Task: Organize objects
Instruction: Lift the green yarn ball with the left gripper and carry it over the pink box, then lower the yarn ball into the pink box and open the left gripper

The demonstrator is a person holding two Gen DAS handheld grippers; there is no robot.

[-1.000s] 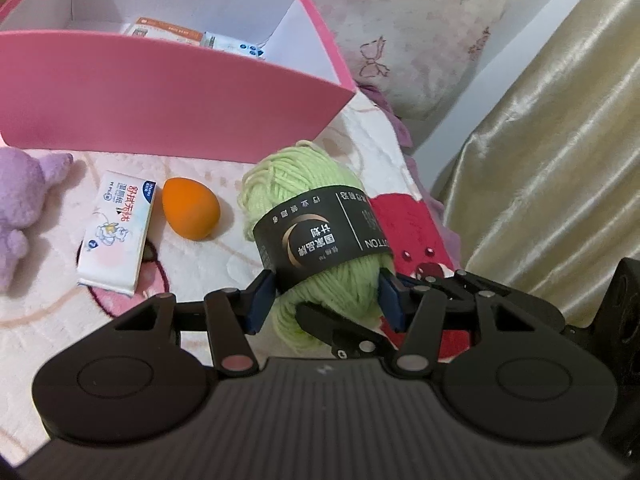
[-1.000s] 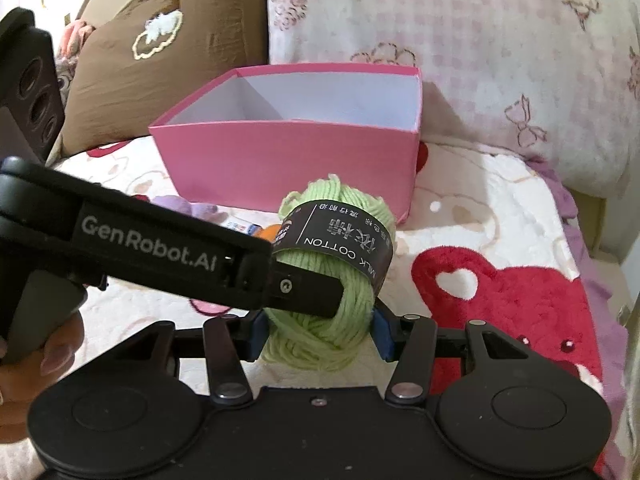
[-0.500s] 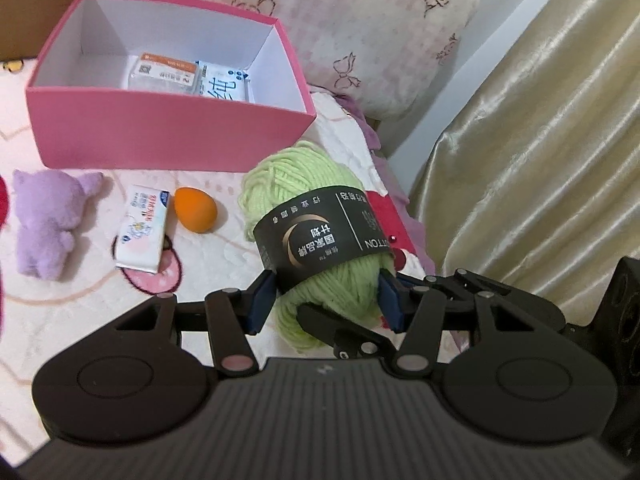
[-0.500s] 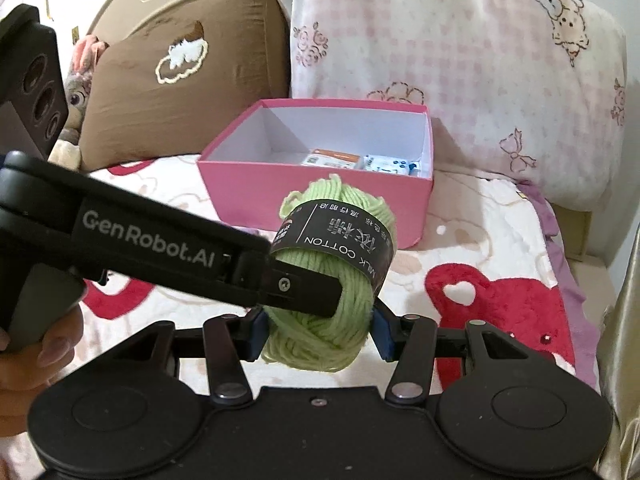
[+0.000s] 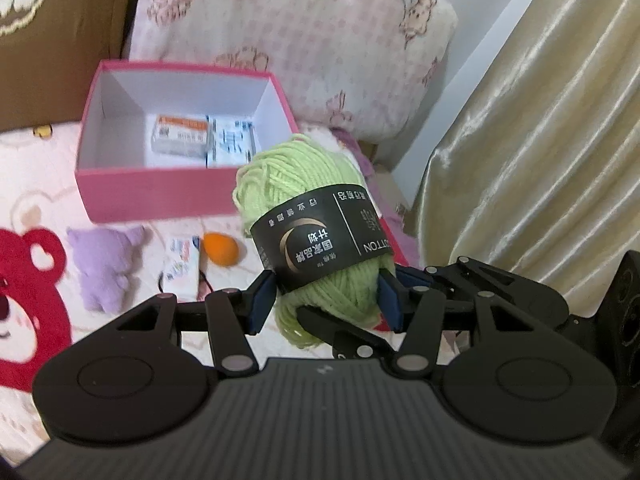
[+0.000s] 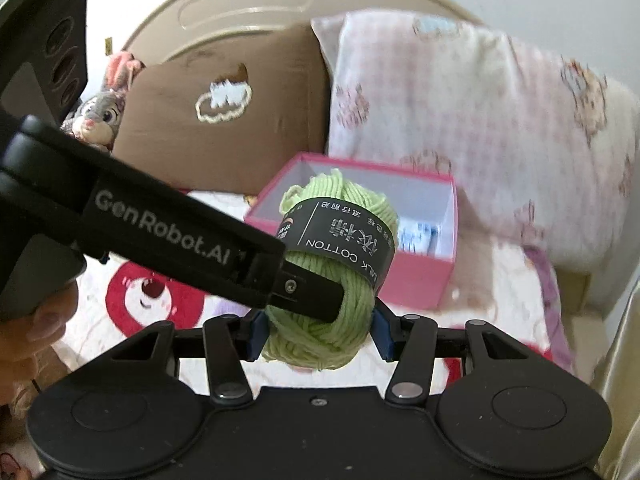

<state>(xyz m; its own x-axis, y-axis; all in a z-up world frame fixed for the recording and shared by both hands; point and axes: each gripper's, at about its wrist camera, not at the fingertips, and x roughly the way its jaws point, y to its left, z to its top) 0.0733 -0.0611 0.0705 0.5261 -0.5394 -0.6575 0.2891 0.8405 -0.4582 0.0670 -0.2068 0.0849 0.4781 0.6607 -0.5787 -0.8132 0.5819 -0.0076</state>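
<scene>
Both the left tongs (image 5: pixel 326 300) and right tongs (image 6: pixel 318 334) clamp one green yarn ball (image 5: pixel 308 216), part-open around it, held above the bed, seemingly bound for the pink box (image 5: pixel 160 194).

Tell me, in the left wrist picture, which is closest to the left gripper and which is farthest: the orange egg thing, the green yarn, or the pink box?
1. Green yarn: nearest, held in the left gripper.
2. Orange egg: next, on the blanket, left of the yarn.
3. Pink box: farthest, behind the egg, by the pillows.
</scene>
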